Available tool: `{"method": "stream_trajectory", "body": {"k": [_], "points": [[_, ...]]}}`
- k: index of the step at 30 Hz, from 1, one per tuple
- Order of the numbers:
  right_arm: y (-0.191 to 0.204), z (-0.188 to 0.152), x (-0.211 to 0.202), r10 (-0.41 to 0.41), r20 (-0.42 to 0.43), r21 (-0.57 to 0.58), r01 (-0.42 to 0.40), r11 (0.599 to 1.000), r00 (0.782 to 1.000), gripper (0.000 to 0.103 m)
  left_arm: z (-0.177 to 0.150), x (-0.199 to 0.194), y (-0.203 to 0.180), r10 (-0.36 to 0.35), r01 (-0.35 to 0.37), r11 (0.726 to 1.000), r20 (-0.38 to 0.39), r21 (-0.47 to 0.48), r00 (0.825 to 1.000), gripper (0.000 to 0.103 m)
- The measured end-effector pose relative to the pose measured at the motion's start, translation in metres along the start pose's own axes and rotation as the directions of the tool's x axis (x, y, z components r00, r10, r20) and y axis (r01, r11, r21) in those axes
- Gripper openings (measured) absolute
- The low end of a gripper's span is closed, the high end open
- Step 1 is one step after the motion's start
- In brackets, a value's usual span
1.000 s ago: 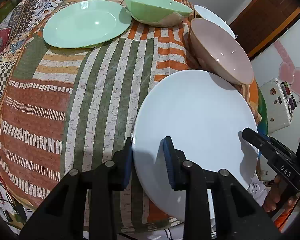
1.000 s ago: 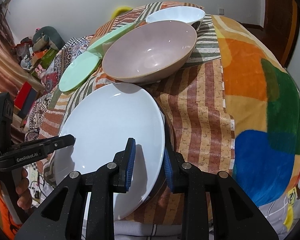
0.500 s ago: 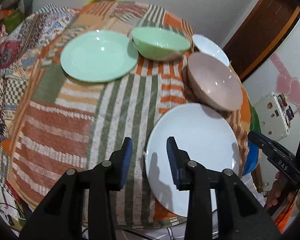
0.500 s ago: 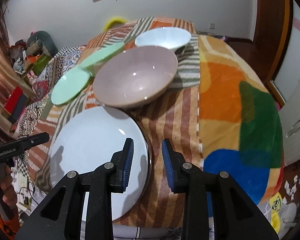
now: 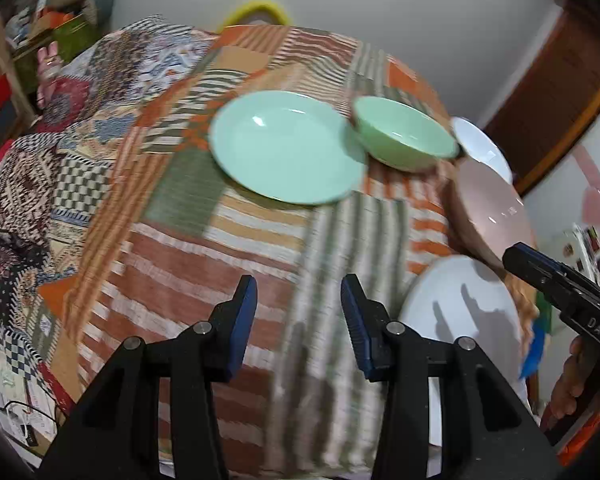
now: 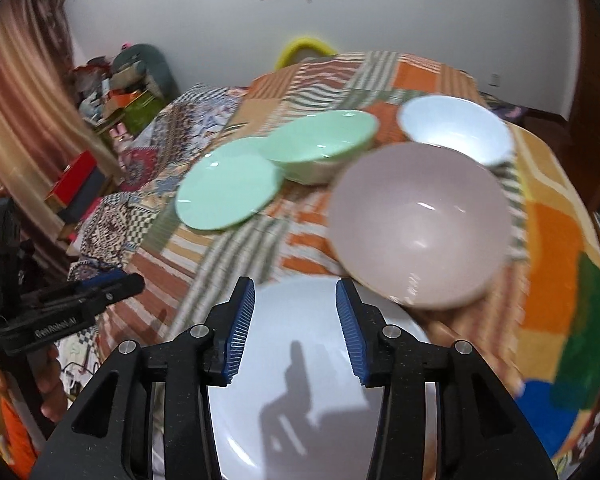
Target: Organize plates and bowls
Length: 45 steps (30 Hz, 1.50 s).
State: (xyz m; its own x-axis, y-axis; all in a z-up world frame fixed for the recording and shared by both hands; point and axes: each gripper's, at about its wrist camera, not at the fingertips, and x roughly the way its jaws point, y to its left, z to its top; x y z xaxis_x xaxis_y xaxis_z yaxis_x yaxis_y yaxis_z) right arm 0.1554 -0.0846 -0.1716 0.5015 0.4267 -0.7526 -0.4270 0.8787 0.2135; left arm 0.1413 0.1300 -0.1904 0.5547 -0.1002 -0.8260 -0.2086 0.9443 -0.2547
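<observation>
A white plate [image 6: 320,380] lies at the near edge of the table; it also shows in the left wrist view [image 5: 468,320]. A pink bowl [image 6: 420,224] sits just behind it. A green plate [image 5: 284,146], a green bowl [image 5: 404,142] and a white bowl [image 6: 456,132] stand farther back. My left gripper [image 5: 298,324] is open and empty above the striped cloth, left of the white plate. My right gripper [image 6: 295,328] is open and empty above the white plate.
A patchwork cloth [image 5: 180,240] covers the table. Clutter and boxes [image 6: 112,92] stand on the far left by a curtain. A yellow chair back [image 6: 304,50] shows behind the table. A wooden door [image 5: 560,92] is on the right.
Both grippers have let go of the white plate, opened wider and pulled back and up. The left gripper has swung left, away from the plate. The plate lies on the table.
</observation>
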Motion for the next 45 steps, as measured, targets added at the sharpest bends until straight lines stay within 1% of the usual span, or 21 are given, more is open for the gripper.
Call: {"method": "stream_trajectory", "body": {"k": [3, 7, 10, 14, 17, 18, 19, 20, 22, 24, 25, 27, 29, 33, 36, 39, 40, 41, 42, 43, 45], "points": [[0.013, 0.011, 0.022, 0.023, -0.021, -0.016, -0.023, 1.0, 1.0, 0.039, 0.017, 0.01, 0.025, 0.025, -0.025, 0.999, -0.005, -0.04, 1.0, 0.043], [0.024, 0.024, 0.05, 0.031, -0.053, -0.015, -0.032, 0.999, 0.998, 0.039, 0.045, 0.03, 0.052, 0.026, -0.027, 0.996, -0.008, -0.083, 1.0, 0.043], [0.026, 0.034, 0.068, 0.015, -0.066, -0.007, -0.016, 1.0, 0.998, 0.039, 0.065, 0.049, 0.063, 0.025, -0.027, 0.995, -0.015, -0.101, 1.0, 0.043], [0.027, 0.046, 0.091, 0.018, -0.097, 0.018, -0.016, 1.0, 0.995, 0.039, 0.086, 0.078, 0.071, 0.022, -0.025, 0.994, -0.027, -0.102, 0.999, 0.043], [0.024, 0.054, 0.107, 0.011, -0.116, 0.035, -0.007, 0.999, 0.993, 0.039, 0.097, 0.103, 0.077, 0.017, -0.023, 0.994, -0.055, -0.11, 0.998, 0.043], [0.024, 0.057, 0.113, 0.011, -0.125, 0.043, -0.006, 0.999, 0.992, 0.039, 0.1, 0.11, 0.079, 0.014, -0.021, 0.993, -0.061, -0.116, 0.998, 0.04], [0.023, 0.058, 0.118, 0.009, -0.133, 0.051, -0.002, 0.999, 0.991, 0.039, 0.103, 0.117, 0.082, 0.01, -0.018, 0.993, -0.069, -0.12, 0.998, 0.034], [0.023, 0.06, 0.122, 0.009, -0.142, 0.056, -0.001, 0.998, 0.99, 0.039, 0.105, 0.121, 0.083, 0.007, -0.016, 0.993, -0.075, -0.121, 0.997, 0.031], [0.023, 0.063, 0.13, 0.011, -0.153, 0.062, -0.002, 0.998, 0.988, 0.039, 0.11, 0.13, 0.085, -0.022, 0.012, 0.992, -0.079, -0.124, 0.997, 0.024], [0.024, 0.065, 0.135, 0.007, -0.161, 0.056, 0.002, 0.998, 0.987, 0.035, 0.113, 0.135, 0.085, -0.032, 0.023, 0.992, -0.073, -0.121, 0.997, 0.021], [0.025, 0.065, 0.138, 0.005, -0.167, 0.055, 0.005, 0.998, 0.986, 0.034, 0.114, 0.136, 0.084, -0.039, 0.03, 0.993, -0.07, -0.116, 0.997, 0.017], [0.025, 0.064, 0.144, 0.006, -0.182, 0.06, 0.005, 0.998, 0.983, 0.031, 0.116, 0.138, 0.083, -0.039, 0.031, 0.994, -0.072, -0.109, 0.997, 0.017], [0.023, 0.064, 0.147, -0.019, -0.188, 0.064, 0.032, 0.997, 0.982, 0.031, 0.117, 0.137, 0.084, -0.042, 0.035, 0.994, -0.074, -0.104, 0.996, 0.017], [0.016, 0.066, 0.145, 0.014, -0.197, 0.106, 0.007, 0.994, 0.98, 0.031, 0.114, 0.134, 0.085, -0.051, 0.042, 0.993, -0.08, -0.108, 0.995, 0.017], [0.021, 0.063, 0.141, 0.004, -0.214, 0.065, 0.011, 0.998, 0.977, 0.031, 0.107, 0.128, 0.082, -0.038, 0.03, 0.995, -0.082, -0.092, 0.996, 0.017], [0.03, 0.059, 0.139, 0.01, -0.221, 0.024, -0.005, 1.0, 0.975, 0.031, 0.093, 0.119, 0.081, -0.052, 0.044, 0.994, -0.085, -0.095, 0.995, 0.017], [0.034, 0.058, 0.137, 0.039, -0.22, 0.011, -0.037, 0.999, 0.975, 0.03, 0.088, 0.116, 0.082, -0.087, 0.076, 0.991, -0.097, -0.106, 0.991, 0.017], [0.037, 0.056, 0.139, 0.093, -0.246, 0.013, -0.093, 0.996, 0.965, 0.013, 0.083, 0.115, 0.082, -0.12, 0.107, 0.987, -0.108, -0.12, 0.987, 0.017], [0.042, 0.053, 0.144, 0.128, -0.287, 0.019, -0.128, 0.992, 0.949, 0.009, 0.078, 0.113, 0.081, -0.141, 0.125, 0.984, -0.119, -0.13, 0.983, 0.017], [0.047, 0.05, 0.145, 0.105, -0.287, 0.007, -0.108, 0.994, 0.952, 0.009, 0.074, 0.11, 0.08, -0.136, 0.12, 0.984, -0.118, -0.129, 0.984, 0.018], [0.052, 0.047, 0.142, 0.053, -0.259, -0.029, -0.062, 0.998, 0.965, 0.009, 0.069, 0.105, 0.082, -0.126, 0.11, 0.984, -0.115, -0.14, 0.985, 0.018]]}}
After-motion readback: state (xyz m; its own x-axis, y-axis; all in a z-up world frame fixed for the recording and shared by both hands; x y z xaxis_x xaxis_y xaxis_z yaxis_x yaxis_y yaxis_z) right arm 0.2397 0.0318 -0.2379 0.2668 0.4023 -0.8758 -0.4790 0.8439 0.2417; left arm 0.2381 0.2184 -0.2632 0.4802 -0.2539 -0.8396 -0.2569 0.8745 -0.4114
